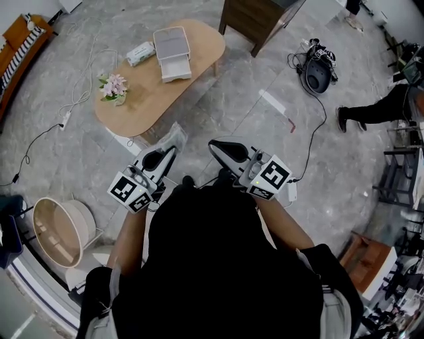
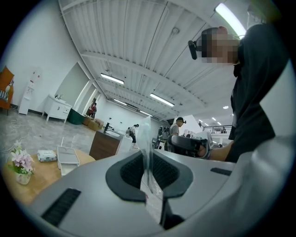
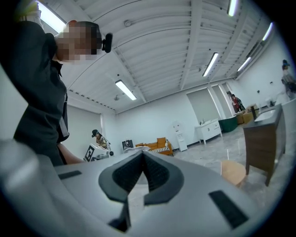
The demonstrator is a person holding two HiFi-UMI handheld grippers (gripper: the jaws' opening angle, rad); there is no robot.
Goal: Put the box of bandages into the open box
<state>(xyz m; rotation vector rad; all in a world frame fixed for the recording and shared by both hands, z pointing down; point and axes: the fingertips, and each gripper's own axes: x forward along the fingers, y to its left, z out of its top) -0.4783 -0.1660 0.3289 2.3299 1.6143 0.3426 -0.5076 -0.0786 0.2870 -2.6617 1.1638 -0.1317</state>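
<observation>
The box of bandages [image 1: 140, 53], white and green, lies on the oval wooden table [image 1: 142, 99] beside the open white box [image 1: 171, 54]. In the left gripper view they sit far off at the left: the box of bandages [image 2: 46, 155] and the open box [image 2: 68, 157]. My left gripper [image 1: 172, 152] is held short of the table, shut on a clear plastic bag [image 1: 175, 135]. That bag [image 2: 147, 152] stands up between the closed pads. My right gripper [image 1: 214, 147] hovers beside it, and in its own view the right gripper [image 3: 142, 155] is shut with nothing in it.
A small pot of pink flowers [image 1: 114, 87] stands near the table's front end. A dark wooden cabinet [image 1: 255, 16] is behind the table. Cables, a power strip [image 1: 65, 118] and a round basket [image 1: 56, 228] lie on the floor. Other people stand in the background.
</observation>
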